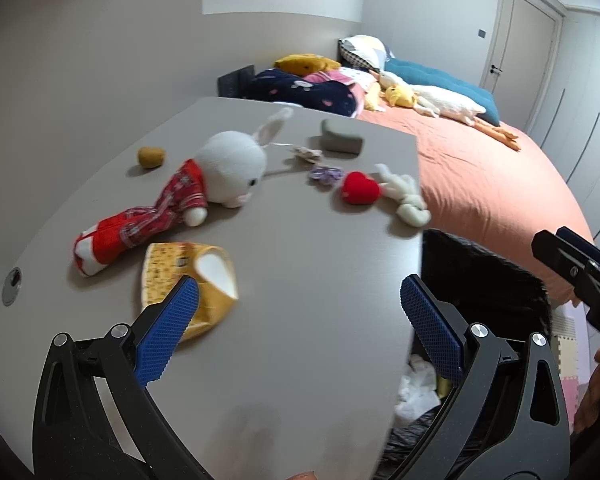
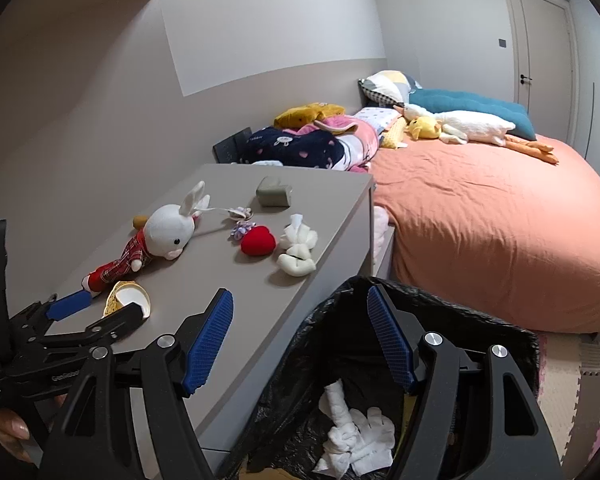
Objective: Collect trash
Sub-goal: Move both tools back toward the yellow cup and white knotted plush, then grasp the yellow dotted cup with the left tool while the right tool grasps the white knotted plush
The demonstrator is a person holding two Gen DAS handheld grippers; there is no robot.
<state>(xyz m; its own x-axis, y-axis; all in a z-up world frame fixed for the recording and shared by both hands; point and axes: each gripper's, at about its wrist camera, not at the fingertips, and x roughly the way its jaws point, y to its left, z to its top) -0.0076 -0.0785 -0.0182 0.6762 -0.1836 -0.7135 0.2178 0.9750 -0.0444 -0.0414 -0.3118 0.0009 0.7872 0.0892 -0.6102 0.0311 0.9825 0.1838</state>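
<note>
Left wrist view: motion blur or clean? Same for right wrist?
Left wrist view: smeared on the desk, white plush rabbit and crushed yellow paper cup soft-edged, strong fisheye bend. Right wrist view: sharper, crumpled white tissues in the black bin bag crisp.

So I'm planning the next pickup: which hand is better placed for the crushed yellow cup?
Left. Its open tongs already sit beside the yellow cup; the right tongs hang open over the trash bag.

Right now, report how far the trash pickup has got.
Done: white crumpled tissue already lies in the black bin bag. In hand: nothing; the left gripper and right gripper are both open and empty. Left: the yellow paper cup and the white wad on the desk.
</note>
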